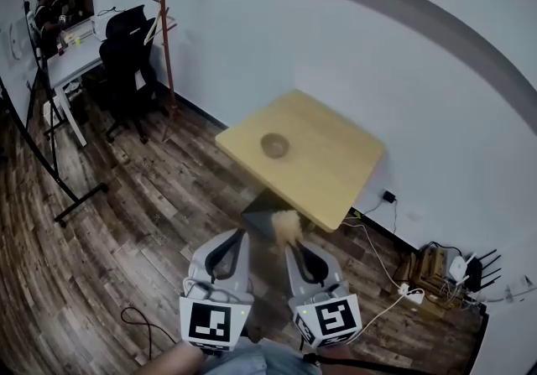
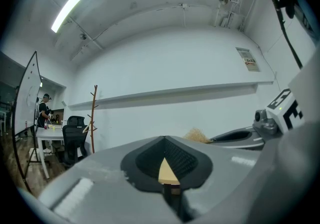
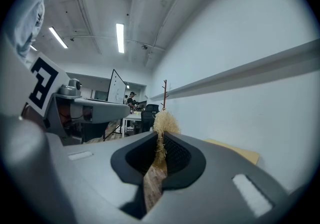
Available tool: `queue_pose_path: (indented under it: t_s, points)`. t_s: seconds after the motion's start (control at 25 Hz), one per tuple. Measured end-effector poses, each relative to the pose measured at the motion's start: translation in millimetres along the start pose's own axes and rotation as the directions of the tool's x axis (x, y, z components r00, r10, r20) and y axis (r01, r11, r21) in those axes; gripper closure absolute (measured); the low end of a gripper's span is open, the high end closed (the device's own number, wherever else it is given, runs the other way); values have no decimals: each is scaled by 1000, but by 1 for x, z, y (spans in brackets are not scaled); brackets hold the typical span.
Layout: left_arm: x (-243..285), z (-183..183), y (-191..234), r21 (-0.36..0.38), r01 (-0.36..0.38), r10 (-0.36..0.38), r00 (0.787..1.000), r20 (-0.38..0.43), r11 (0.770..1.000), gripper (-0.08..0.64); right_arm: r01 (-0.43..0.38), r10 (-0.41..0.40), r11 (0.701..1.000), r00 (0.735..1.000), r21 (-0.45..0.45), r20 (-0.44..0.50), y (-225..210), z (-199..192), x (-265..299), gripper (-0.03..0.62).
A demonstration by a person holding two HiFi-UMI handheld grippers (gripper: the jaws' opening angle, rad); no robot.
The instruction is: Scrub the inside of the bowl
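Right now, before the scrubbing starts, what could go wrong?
1. The bowl sits loose on the table. The left claw is shut and empty, so nothing steadies the bowl, and scrubbing might slide it.
2. The right claw pinches the scrubber by its thin end, so it could slip out.

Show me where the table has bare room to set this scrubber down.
Most of the table is bare. Widest patch: right of the bowl, out to the edge by the wall. A narrower strip runs between the bowl and the near edge. Nothing is crowded.
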State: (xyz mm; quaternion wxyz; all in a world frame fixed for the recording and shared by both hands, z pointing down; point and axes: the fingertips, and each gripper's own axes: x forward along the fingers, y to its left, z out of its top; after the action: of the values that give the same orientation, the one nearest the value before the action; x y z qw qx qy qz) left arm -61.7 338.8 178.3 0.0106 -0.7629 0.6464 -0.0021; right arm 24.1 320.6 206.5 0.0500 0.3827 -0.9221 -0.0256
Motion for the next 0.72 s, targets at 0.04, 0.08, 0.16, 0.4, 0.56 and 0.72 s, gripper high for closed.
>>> queue_pose_path:
  t_s: [0.04,0.08,0.16,0.4,0.56,0.72]
  points:
    - [4,1,2,1,3,-3,1000,2,1000,540,2,-2,1000,1000,-3,4,-2,1,4,562]
    - [8,1,4,2,7,-7,1000,3,1000,540,4,-3,1000,1000,-7,6,-3,2,8,561]
    - [16,-1,6,0,17,-17,1000,3,1000,540,9,-9,1000,1000,-11,5,-7,2,14,561]
    - [39,-15,6,-14,44,-44,998,-34,999,540,35,-35,999,999,3,-25,-25,-8,25,561]
    - [59,-30,4,-25,59,-60,995,-78,998,540,54,-52,998,997,29,-55,-42,-22,34,561]
    - [86,-50,8,-22,61,-63,989,-131,998,540,61,-56,997,995,51,-81,-62,-39,53,561]
